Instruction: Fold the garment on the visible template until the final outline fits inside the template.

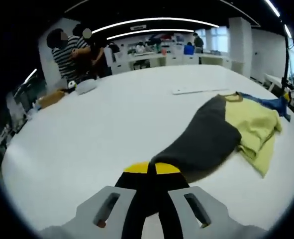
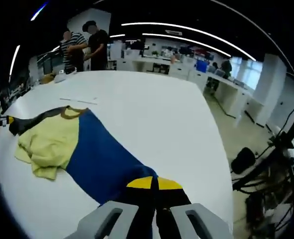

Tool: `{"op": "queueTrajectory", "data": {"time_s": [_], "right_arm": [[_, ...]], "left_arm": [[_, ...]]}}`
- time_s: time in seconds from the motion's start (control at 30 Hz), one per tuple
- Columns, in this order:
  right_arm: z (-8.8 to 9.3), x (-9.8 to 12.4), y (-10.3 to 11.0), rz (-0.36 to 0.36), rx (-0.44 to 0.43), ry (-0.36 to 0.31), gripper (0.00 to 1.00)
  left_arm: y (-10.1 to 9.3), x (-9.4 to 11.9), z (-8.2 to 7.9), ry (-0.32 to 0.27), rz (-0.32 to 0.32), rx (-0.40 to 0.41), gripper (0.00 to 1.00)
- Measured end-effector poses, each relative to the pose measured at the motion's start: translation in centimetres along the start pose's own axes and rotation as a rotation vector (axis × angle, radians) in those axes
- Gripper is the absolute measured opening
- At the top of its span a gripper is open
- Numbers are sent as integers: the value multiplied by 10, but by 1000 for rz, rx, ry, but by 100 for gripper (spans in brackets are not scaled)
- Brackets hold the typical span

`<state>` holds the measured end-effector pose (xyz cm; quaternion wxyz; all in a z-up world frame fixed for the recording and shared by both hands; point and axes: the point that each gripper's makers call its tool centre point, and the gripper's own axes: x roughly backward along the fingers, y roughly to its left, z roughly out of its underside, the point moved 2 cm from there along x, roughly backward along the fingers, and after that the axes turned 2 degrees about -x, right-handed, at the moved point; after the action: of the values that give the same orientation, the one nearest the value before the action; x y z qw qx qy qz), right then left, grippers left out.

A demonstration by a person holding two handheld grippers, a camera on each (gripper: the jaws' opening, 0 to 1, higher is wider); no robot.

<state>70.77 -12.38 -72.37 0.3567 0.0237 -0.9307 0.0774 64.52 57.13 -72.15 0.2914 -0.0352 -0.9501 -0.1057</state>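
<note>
Your left gripper (image 1: pixel 151 172) is clamped on the grey sleeve (image 1: pixel 204 142) of the garment (image 1: pixel 251 130), jaws together over the cuff. Your right gripper (image 2: pixel 154 181) is clamped the same way on the blue sleeve (image 2: pixel 104 162). The garment lies on the white table (image 1: pixel 112 124), stretched between your two hands, with its yellow body bunched in the middle.

The main risk is that bunch. The yellow panel is crumpled and doubled over itself, so if you fold the sleeves in now, you likely trap the wrinkles and the outline comes out lumpy and too wide. Pulling harder on both cuffs could also drag the whole piece across the smooth top instead of flattening it. In the right gripper view the blue cuff sits near the table edge, so a careless tug that way could take fabric over the side. I cannot make out a template outline under the cloth, so you risk folding off target; check where it lies first.

The garment is a long-sleeved top: yellow torso, one dark grey sleeve, one blue sleeve, a brownish collar (image 2: pixel 69 112). The cloth looks soft and limp, lying flat along the sleeves and heaped at the body.
</note>
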Motion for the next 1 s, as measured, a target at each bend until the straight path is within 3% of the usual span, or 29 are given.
{"op": "queueTrajectory", "data": {"time_s": [0.1, 0.23, 0.4, 0.53, 0.9, 1.0], "right_arm": [[1, -18, -12, 34, 22, 17, 0], [9, -25, -13, 49, 25, 42, 0], [21, -25, -11, 71, 49, 82, 0], [22, -24, -12, 80, 52, 91, 0], [26, -19, -10, 75, 66, 113, 0], [26, -16, -9, 63, 51, 111, 0]], "left_arm": [[10, -9, 2, -3, -22, 5, 0], [18, -19, 6, 18, -40, 29, 0], [28, -30, 12, 64, -55, -42, 0], [38, -34, 15, 89, -87, -39, 0], [44, -36, 19, 125, -114, -45, 0], [48, -33, 18, 123, -130, -31, 5]]}}
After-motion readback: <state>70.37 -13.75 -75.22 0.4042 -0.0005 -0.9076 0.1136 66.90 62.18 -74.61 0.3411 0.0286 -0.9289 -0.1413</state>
